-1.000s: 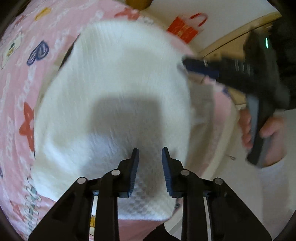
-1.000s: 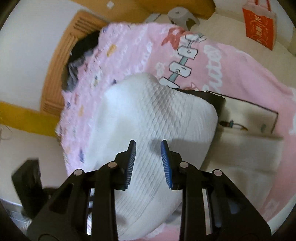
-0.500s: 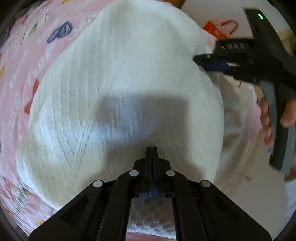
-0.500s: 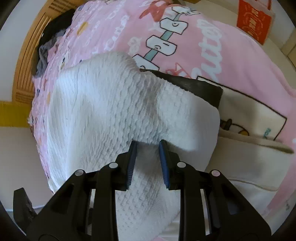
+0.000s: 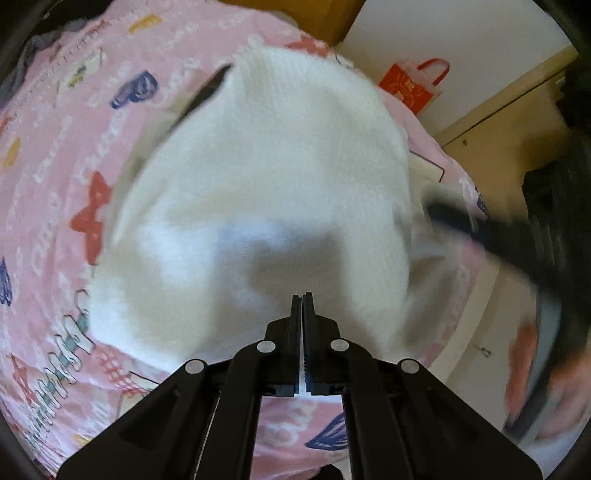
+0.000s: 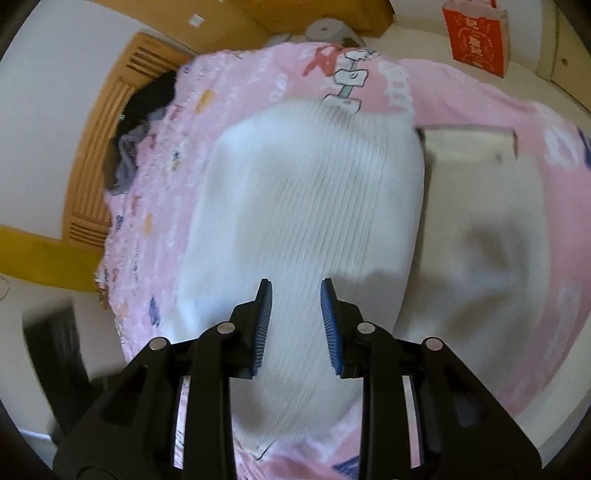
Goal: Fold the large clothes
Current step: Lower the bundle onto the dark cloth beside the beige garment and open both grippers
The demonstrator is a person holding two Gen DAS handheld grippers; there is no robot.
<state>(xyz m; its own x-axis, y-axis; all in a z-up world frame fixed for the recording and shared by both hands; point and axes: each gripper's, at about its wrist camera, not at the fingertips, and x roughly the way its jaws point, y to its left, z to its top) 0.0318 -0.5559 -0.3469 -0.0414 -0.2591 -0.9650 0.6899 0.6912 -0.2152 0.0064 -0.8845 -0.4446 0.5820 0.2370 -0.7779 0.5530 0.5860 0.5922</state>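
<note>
A folded white knit garment [image 5: 266, 177] lies on a pink patterned bedspread [image 5: 55, 184]. My left gripper [image 5: 302, 299] hovers over the garment's near edge with its jaws shut. No cloth is pulled up with it. In the right wrist view the same white garment [image 6: 303, 206] fills the middle. My right gripper [image 6: 295, 291] hangs above it with its jaws apart and nothing pinched between the blue pads [image 6: 264, 321]. The right gripper also shows in the left wrist view as a blurred black shape [image 5: 454, 218] at the garment's right side, held by a hand [image 5: 532, 369].
A cream folded piece [image 6: 480, 206] lies right of the garment, and a dark item's edge [image 5: 207, 92] peeks out from under it. Dark clothes [image 6: 136, 140] are piled by the wooden headboard [image 6: 96, 155]. A red paper bag [image 6: 476, 33] stands on the floor beyond the bed.
The left jaws closed, dipped close onto the garment, then drew back. The right gripper pressed into the garment half a second ago and has since pulled away. Both views are motion-blurred now.
</note>
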